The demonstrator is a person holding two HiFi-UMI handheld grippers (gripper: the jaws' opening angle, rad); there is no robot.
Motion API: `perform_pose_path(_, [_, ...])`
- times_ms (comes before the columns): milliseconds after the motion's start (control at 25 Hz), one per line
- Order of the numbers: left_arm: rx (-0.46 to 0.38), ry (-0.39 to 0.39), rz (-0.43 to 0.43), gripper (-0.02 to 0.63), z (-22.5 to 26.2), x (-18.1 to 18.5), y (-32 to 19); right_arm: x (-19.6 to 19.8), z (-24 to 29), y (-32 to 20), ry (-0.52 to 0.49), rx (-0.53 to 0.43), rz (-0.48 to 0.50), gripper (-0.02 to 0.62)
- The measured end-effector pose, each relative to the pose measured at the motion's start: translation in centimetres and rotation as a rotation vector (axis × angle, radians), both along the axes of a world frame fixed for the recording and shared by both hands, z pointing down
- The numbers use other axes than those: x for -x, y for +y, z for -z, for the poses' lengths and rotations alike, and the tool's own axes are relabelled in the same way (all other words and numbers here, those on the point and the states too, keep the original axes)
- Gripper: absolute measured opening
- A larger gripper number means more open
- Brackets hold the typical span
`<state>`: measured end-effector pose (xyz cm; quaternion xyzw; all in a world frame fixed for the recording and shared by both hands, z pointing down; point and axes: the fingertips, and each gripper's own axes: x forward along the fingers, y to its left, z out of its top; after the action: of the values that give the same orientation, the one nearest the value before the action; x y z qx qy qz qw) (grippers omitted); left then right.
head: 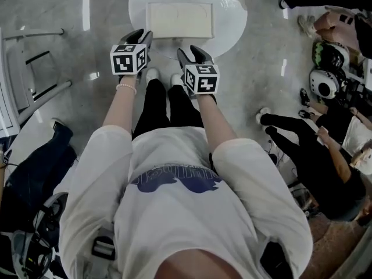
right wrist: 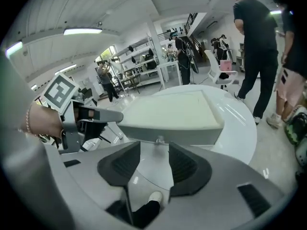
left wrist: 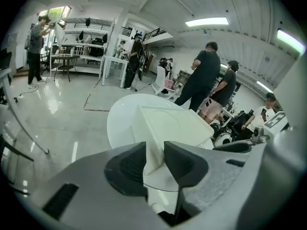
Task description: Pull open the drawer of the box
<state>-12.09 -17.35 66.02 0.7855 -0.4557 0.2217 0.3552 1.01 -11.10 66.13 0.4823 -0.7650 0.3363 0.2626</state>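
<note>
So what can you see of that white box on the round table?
The box is cream-white, flat and rectangular, plastic-looking. It lies on the round white table. A tiny shiny knob sits mid-front; the drawer looks shut. The right gripper is open just before the knob; the left gripper is open at a front corner. Neither grips it.

Round white table (head: 232,25), standing bystanders (left wrist: 205,73)

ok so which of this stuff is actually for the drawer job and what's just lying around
For the job: box, drawer knob, round table, left gripper, right gripper (jaws open).
Just lying about: helmet-like gear on the floor, metal frame.
</note>
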Motion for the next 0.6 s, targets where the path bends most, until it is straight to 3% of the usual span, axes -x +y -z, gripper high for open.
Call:
perform_pose_path(240, [0.014, 0.022, 0.022, 0.111, -0.2, 0.1, 0.2, 1.1, -4.6, -0.5, 0.000, 0.128, -0.036, 0.192])
perform_pose_path(600, [0.011, 0.035, -0.007, 0.109, -0.1, 0.3, 0.2, 2.6, -5.3, -2.6, -0.022, 0.146, -0.089, 0.183])
